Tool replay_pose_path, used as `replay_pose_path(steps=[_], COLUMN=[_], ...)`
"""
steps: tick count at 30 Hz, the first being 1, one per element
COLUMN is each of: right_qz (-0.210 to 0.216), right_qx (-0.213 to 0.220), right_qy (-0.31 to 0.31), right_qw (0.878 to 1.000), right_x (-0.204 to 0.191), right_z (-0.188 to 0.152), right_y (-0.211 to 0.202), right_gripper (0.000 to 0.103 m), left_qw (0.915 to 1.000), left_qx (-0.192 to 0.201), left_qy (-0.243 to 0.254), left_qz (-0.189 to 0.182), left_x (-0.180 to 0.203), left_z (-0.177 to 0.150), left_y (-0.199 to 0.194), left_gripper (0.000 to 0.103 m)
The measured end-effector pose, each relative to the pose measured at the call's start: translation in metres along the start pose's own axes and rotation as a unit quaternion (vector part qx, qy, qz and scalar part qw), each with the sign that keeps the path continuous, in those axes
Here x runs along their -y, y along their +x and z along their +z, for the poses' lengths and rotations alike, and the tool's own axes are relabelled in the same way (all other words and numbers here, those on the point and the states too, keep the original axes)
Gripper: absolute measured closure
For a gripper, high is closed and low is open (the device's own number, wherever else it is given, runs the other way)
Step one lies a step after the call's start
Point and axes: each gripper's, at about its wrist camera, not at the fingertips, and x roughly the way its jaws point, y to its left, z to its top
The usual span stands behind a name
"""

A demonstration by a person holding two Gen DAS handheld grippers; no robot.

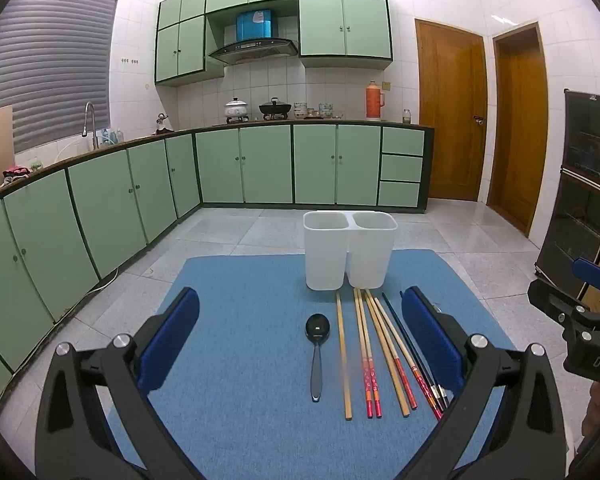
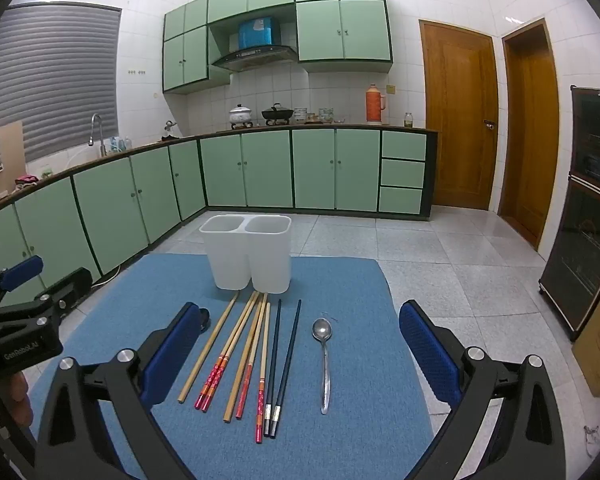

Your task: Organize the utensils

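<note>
Currently both grippers hover spread wide, holding nothing. Left gripper: black spoon sits between its fingers, chopsticks fan toward the right finger. Right gripper: chopsticks toward the left finger, steel spoon mid-gap. All lie on the blue mat. Beyond the fingertips, the white two-compartment holder stands upright.

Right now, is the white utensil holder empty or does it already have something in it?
Looks empty: no handles rise above the white utensil holder; chopsticks and spoons lie on the mat. Its bottom is hidden.
</note>
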Motion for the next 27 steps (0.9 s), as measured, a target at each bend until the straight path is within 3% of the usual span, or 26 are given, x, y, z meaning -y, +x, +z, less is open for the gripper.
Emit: replay_pose_path(steps=[27], right_qz=[0.000], right_qx=[0.000], right_qy=[0.001], right_qw=[1.000], right_x=[-0.0001], right_z=[-0.0007], right_y=[-0.0006], right_gripper=[0.006], left_qw=[1.0000], left_qx=[0.001], left_qy=[0.000], left_qz=[0.000], left_x=[0.0000], left_z=[0.0021], left_y=[-0.0011], left_gripper=[0.005])
